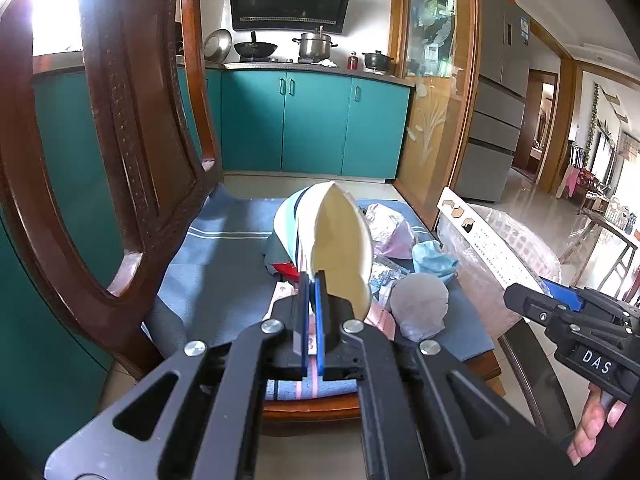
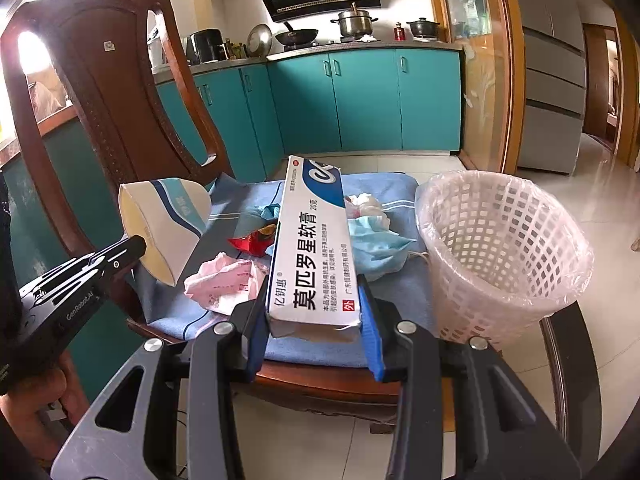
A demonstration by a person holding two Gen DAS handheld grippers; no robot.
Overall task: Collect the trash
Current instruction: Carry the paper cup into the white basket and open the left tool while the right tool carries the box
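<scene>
Trash lies scattered on the blue striped chair cushion (image 2: 224, 300), where my left gripper (image 1: 313, 280) pinches a flattened cream paper cup (image 1: 340, 240) tight and my right gripper (image 2: 316, 312) clamps a long white ointment carton (image 2: 312, 248) beside the white lattice plastic bin (image 2: 500, 248).

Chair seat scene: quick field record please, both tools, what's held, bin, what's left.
left tool: shut on flattened paper cup with blue stripes
right tool: shut on long white ointment carton with blue print
bin: white lattice plastic basket with clear liner, right of the chair; nothing visible inside
surface: blue striped cloth on wooden chair
left on cloth: light blue face mask, crumpled pink-and-white paper, red wrapper, white tissue wad
</scene>
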